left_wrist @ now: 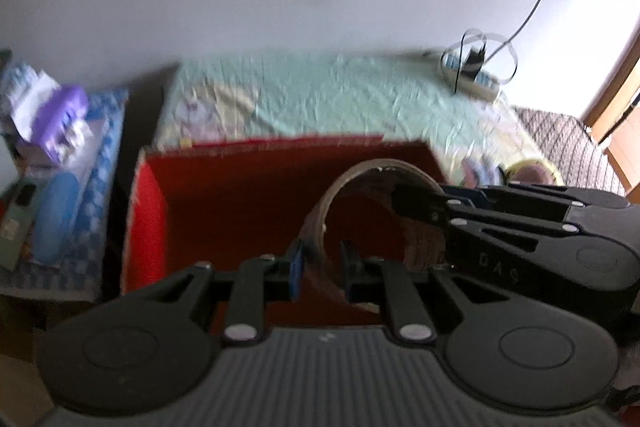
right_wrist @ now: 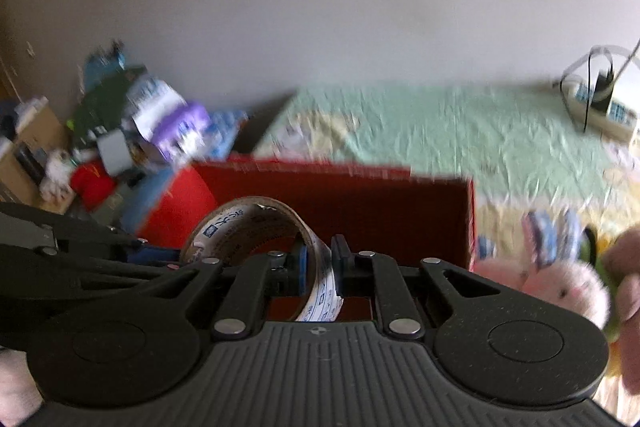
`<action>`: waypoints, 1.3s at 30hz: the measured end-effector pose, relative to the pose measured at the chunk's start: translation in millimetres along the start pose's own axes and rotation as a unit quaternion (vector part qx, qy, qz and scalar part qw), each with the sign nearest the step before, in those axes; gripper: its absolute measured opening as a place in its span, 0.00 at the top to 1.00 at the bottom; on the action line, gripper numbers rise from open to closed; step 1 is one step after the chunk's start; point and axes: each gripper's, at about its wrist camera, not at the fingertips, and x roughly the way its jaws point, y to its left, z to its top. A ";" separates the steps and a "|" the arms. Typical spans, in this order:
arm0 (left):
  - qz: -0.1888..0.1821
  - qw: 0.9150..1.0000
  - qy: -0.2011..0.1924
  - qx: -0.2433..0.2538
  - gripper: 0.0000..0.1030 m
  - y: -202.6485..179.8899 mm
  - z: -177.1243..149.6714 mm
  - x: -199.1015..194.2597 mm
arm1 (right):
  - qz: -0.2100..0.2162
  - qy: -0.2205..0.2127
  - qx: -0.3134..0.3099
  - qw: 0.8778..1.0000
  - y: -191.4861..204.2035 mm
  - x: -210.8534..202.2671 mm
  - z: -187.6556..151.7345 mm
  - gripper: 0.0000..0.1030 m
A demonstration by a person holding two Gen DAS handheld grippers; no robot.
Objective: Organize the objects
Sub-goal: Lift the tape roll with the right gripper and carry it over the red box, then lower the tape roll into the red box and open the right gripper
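A brown tape roll (left_wrist: pixel 360 199) hangs over the open red box (left_wrist: pixel 240 195) on the green bedspread. My left gripper (left_wrist: pixel 322 269) is shut on the roll's near wall. My right gripper (right_wrist: pixel 320 267) is shut on the same tape roll (right_wrist: pixel 248 223), whose printed white and blue outer face shows between its fingers. In the left wrist view the right gripper (left_wrist: pixel 404 201) comes in from the right and pinches the roll's far right side. The red box (right_wrist: pixel 360 211) shows behind the roll in the right wrist view.
A power strip (left_wrist: pixel 476 75) with coiled cables lies at the bed's far right. A cluttered side table (left_wrist: pixel 60 163) with boxes stands left of the bed. A pink plush toy (right_wrist: pixel 560 287) and small packets (right_wrist: pixel 548 231) lie right of the box.
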 end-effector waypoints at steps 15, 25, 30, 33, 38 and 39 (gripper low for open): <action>-0.026 0.994 0.104 0.015 0.85 26.6 6.1 100.6 | -0.086 0.100 0.001 0.991 -14.0 62.0 -2.9 0.80; 0.008 0.994 0.101 0.033 0.74 30.8 10.0 114.5 | -0.088 0.069 0.022 0.993 -18.6 55.0 1.3 0.76; 0.025 0.996 0.085 0.032 0.69 36.2 11.3 106.3 | -0.085 0.037 0.051 0.994 -22.1 39.4 6.7 0.70; 0.054 0.995 0.072 0.034 0.66 40.8 10.5 100.6 | -0.056 0.044 0.052 0.996 -18.0 34.6 8.0 0.70; 0.112 0.991 0.065 0.028 0.65 52.2 10.5 102.1 | 0.005 0.101 0.055 0.993 -8.6 39.2 3.8 0.70; 0.124 0.990 0.064 0.027 0.65 54.5 10.4 103.1 | 0.016 0.116 0.053 0.992 -5.2 43.2 2.4 0.70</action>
